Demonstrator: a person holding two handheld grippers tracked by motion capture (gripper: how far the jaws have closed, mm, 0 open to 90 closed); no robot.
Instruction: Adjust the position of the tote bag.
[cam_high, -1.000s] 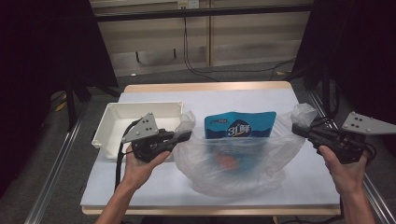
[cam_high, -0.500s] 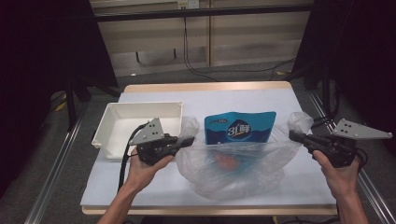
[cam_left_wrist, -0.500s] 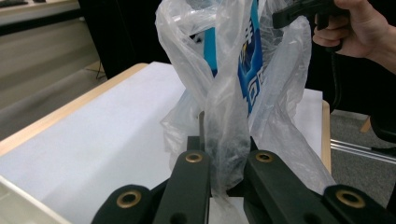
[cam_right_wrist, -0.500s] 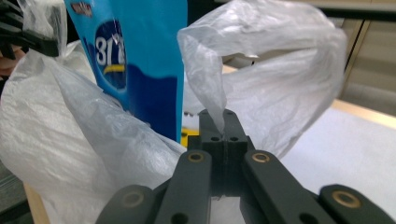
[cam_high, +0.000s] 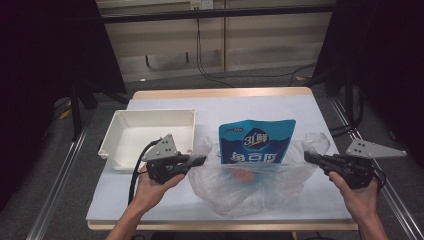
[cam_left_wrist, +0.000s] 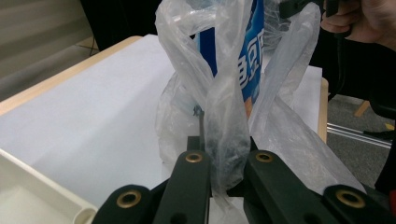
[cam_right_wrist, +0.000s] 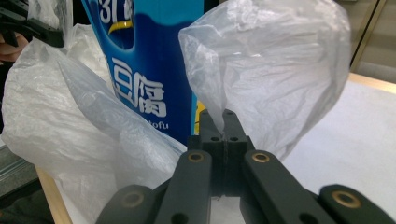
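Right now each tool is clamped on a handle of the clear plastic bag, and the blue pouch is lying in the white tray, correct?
Not quite. The blue pouch stands inside the clear plastic bag, not in the white tray, as the high view shows. The left tool and the right tool are each clamped on a handle.

We see a clear, colourless plastic bag (cam_high: 250, 187) around a blue pouch (cam_high: 256, 141) with white lettering, something orange (cam_high: 243, 176) inside, a white tray (cam_high: 150, 131), pale desk (cam_high: 260, 107).
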